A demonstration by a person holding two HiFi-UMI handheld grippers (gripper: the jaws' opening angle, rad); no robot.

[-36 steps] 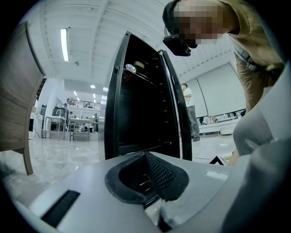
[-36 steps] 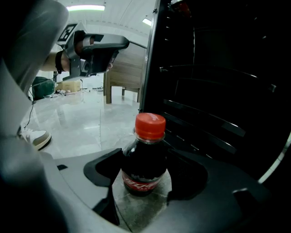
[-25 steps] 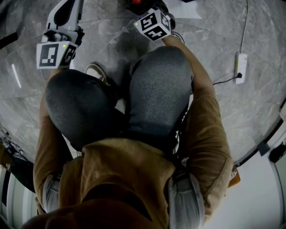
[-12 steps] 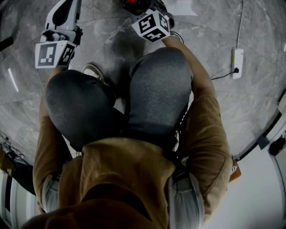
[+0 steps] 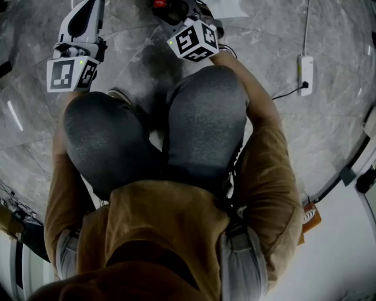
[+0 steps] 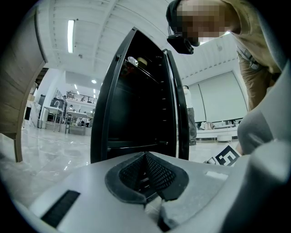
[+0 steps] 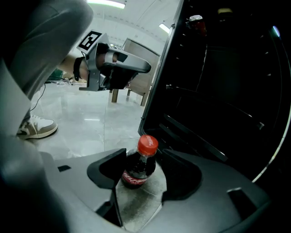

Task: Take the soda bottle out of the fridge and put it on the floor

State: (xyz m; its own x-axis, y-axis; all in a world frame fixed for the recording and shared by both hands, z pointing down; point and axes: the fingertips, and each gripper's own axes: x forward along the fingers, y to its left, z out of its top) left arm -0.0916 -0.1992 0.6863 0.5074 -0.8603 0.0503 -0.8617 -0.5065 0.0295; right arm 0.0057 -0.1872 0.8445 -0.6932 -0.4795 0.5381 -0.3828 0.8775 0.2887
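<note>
The soda bottle (image 7: 138,170), dark with a red cap, stands on the grey floor in front of the open black fridge (image 7: 218,91). My right gripper (image 7: 143,157) points down at it with a jaw on each side. The jaws have just been closing with the bottle between them, but a gap still shows at the right pad. In the head view the right gripper (image 5: 176,10) is at the top centre, with the red cap (image 5: 160,3) just past it. My left gripper (image 5: 88,12) hangs at the upper left, pads together (image 6: 146,157) and empty, facing the fridge (image 6: 136,104).
The person crouches with both knees (image 5: 200,117) between the grippers. A shoe (image 7: 36,127) rests on the floor at the left. A power strip (image 5: 304,73) and its cable lie at the right. The fridge's upper shelf holds a small container (image 7: 196,22).
In the head view the right gripper's marker cube has drawn back a little toward the knee, away from the red cap. The whole view has shifted slightly. The left gripper has sunk a little.
</note>
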